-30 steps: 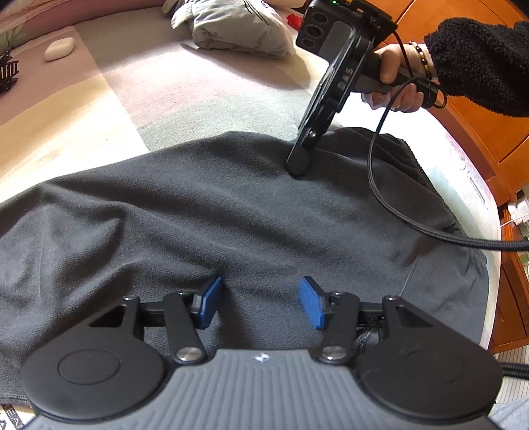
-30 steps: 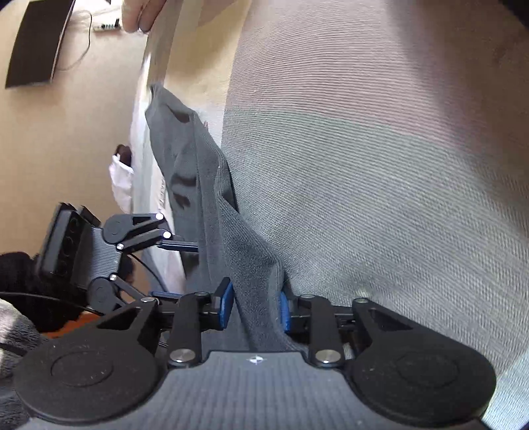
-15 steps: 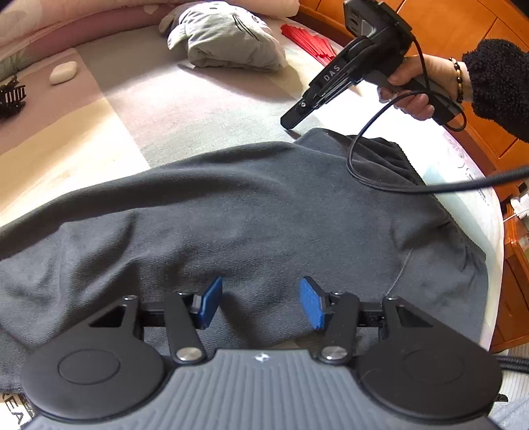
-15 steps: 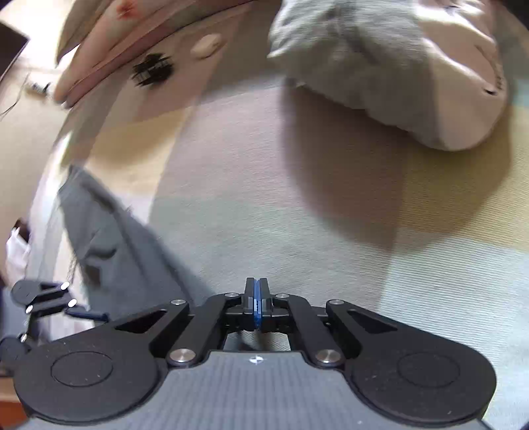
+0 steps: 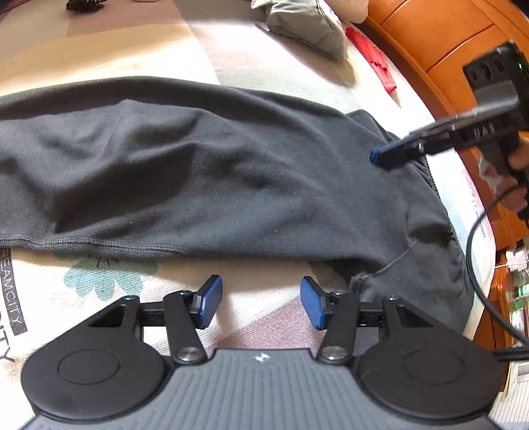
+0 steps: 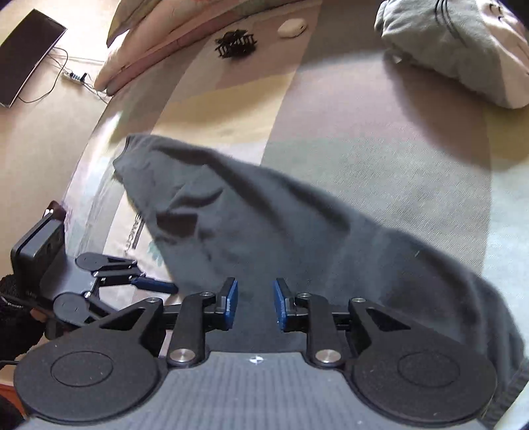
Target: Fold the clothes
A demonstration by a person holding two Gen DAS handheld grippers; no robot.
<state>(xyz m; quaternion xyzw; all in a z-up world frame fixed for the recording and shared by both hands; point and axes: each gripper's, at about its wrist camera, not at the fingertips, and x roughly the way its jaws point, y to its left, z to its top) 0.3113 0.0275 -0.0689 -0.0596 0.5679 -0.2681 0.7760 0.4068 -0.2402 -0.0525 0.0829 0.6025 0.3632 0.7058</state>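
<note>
A dark grey garment (image 5: 231,165) lies spread lengthwise across the bed, with its stitched hem toward me in the left wrist view. My left gripper (image 5: 261,304) hovers open over the bare sheet just short of that hem, with nothing between its blue pads. My right gripper (image 6: 255,304) is open and empty, with the garment (image 6: 281,231) lying below it. The left wrist view shows the right gripper (image 5: 380,157) held by a hand above the garment's right end. The left gripper (image 6: 142,282) appears low at the left of the right wrist view.
A grey plush cushion (image 5: 304,26) lies at the far side of the bed (image 5: 99,56), with a red object (image 5: 373,56) beside it. Orange wooden furniture (image 5: 446,43) borders the right edge. A black hair clip (image 6: 236,43) and a white object (image 6: 291,26) lie far off. A cable (image 5: 476,248) trails at the right.
My right gripper let go of the garment's edge, shut, then opened and swung back over the garment's right end. My left gripper drew back from above the cloth to the sheet before the hem.
</note>
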